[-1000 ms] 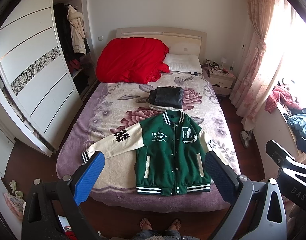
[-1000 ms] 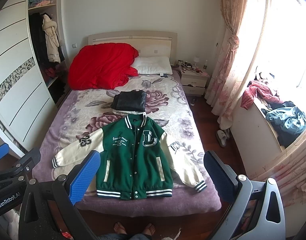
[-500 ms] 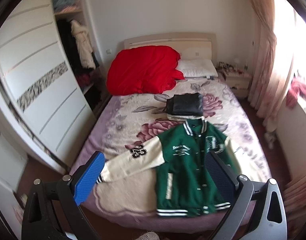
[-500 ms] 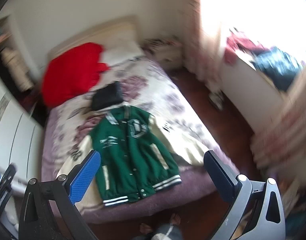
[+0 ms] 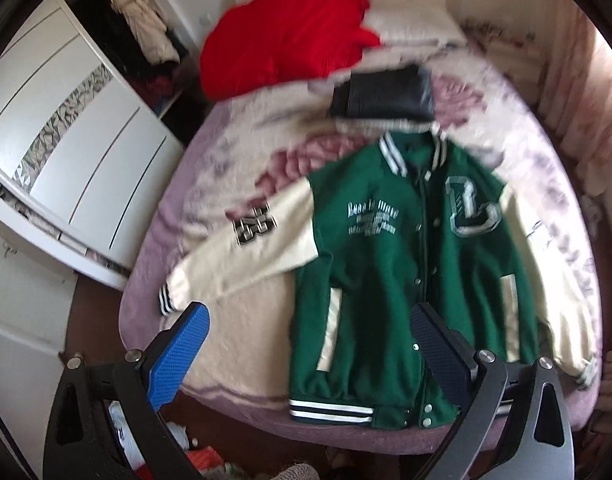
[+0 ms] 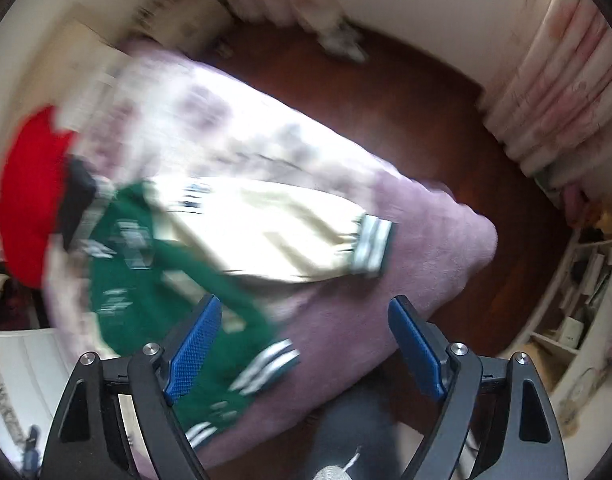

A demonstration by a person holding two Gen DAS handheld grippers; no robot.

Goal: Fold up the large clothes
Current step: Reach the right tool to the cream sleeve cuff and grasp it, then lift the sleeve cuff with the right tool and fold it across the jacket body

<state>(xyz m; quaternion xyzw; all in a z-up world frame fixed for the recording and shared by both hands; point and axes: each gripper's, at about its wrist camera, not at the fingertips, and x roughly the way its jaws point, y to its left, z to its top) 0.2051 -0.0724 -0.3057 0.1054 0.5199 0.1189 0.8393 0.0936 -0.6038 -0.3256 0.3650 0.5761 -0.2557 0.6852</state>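
Beyond the right gripper [image 6: 302,344], a striped cuff [image 6: 370,245] unblurred elsewhere.

Daylight filled both views, coming from the side of the pink curtain [image 6: 562,92]. In the right wrist view it burned the bedspread [image 6: 242,120] beside the curtain to near white, and heavy motion blur smeared the green jacket [image 6: 146,280] and the red quilt [image 6: 30,192]. The left wrist view was softer, only mildly blurred. Fisheye bending curved both edges, with dark corners.
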